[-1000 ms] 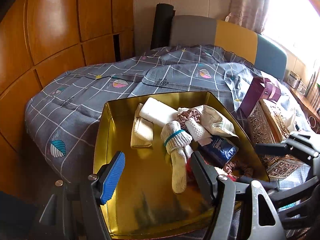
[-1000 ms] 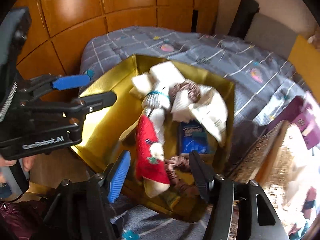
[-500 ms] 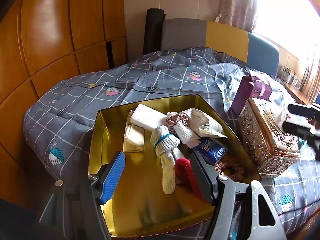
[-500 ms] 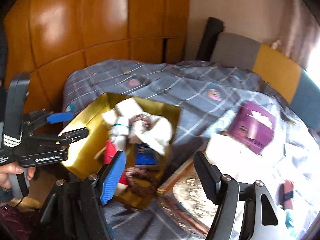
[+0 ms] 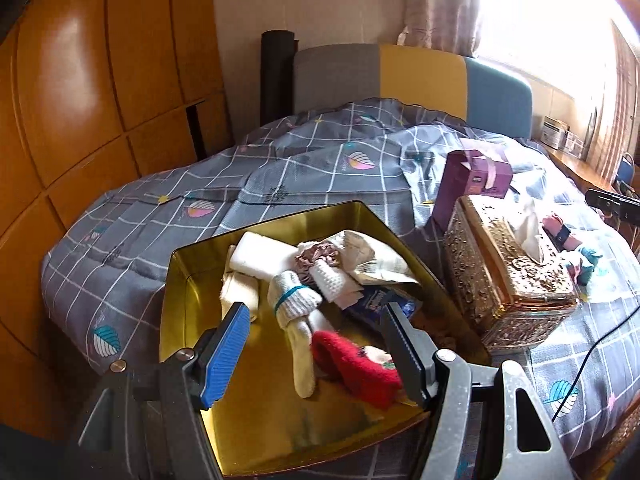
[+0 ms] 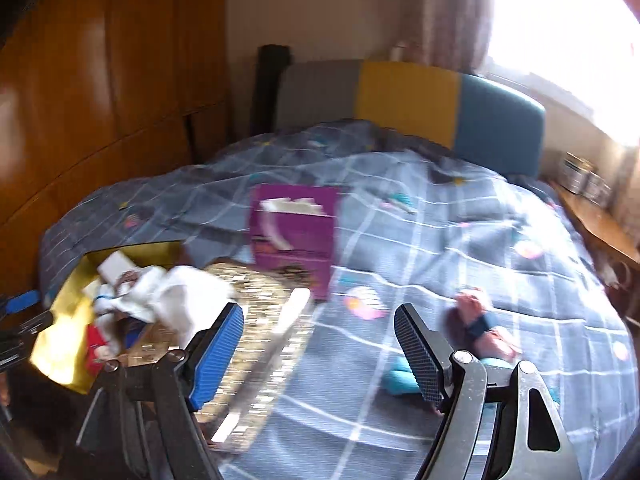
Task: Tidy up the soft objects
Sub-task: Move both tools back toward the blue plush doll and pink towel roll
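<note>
A gold tin box (image 5: 176, 304) sits on the bed and holds soft items: a red sock (image 5: 356, 372), a white sock (image 5: 294, 304), folded cream cloths (image 5: 256, 256), a scrunchie and a blue tissue pack. My left gripper (image 5: 316, 354) is open and empty just above the box's near side. My right gripper (image 6: 320, 354) is open and empty above the bedspread. A pink rolled sock with a dark band (image 6: 480, 324) and a teal item (image 6: 400, 380) lie on the bed near its right finger. The view is motion-blurred.
An ornate gold tissue box (image 5: 508, 276) stands right of the tin, with a purple box (image 5: 472, 184) behind it. The grey checked bedspread (image 5: 304, 168) covers the bed. A wooden wardrobe (image 5: 100, 100) is at left and a bedside shelf (image 5: 580, 164) at right.
The right gripper has swung right, away from the gold tin, and now faces the pink sock on the bedspread. The red sock stays in the tin. The left gripper has pulled back slightly.
</note>
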Available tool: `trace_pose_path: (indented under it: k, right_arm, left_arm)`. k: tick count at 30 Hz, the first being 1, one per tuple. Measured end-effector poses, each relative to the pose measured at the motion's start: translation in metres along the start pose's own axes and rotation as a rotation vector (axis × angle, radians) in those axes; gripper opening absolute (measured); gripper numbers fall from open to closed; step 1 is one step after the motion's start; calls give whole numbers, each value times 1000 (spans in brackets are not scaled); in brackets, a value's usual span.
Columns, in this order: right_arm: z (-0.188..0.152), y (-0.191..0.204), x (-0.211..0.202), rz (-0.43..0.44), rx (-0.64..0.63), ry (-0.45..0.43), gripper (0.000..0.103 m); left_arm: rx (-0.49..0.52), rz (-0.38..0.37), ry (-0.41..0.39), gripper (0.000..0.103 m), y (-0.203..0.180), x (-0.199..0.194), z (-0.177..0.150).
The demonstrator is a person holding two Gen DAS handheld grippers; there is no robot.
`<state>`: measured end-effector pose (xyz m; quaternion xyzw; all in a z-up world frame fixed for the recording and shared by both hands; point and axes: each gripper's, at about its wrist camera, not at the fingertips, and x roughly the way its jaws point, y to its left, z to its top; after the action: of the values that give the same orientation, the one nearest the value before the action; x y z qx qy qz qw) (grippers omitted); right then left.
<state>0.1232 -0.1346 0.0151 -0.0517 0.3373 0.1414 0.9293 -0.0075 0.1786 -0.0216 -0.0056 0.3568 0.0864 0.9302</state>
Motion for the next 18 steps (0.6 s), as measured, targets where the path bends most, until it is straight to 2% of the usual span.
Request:
trace_pose_path:
  k: [7,12,16,18]
  right_arm:
    - [-16,-95,13,-169,154,29,84]
    - [-42,-159,23,-303,271,65,84]
    - [-71,-203,31,-361,425,107,84]
    - [-77,-220,32,-363,518,136,84]
  left_arm:
    - [48,-19,-20,69,-18,-7,10]
    - [94,-44,-46,69,-37,-13,22]
    - [135,-69,-59,69,-58,-15,31]
    - [155,-84,-65,69,-69,-16,36]
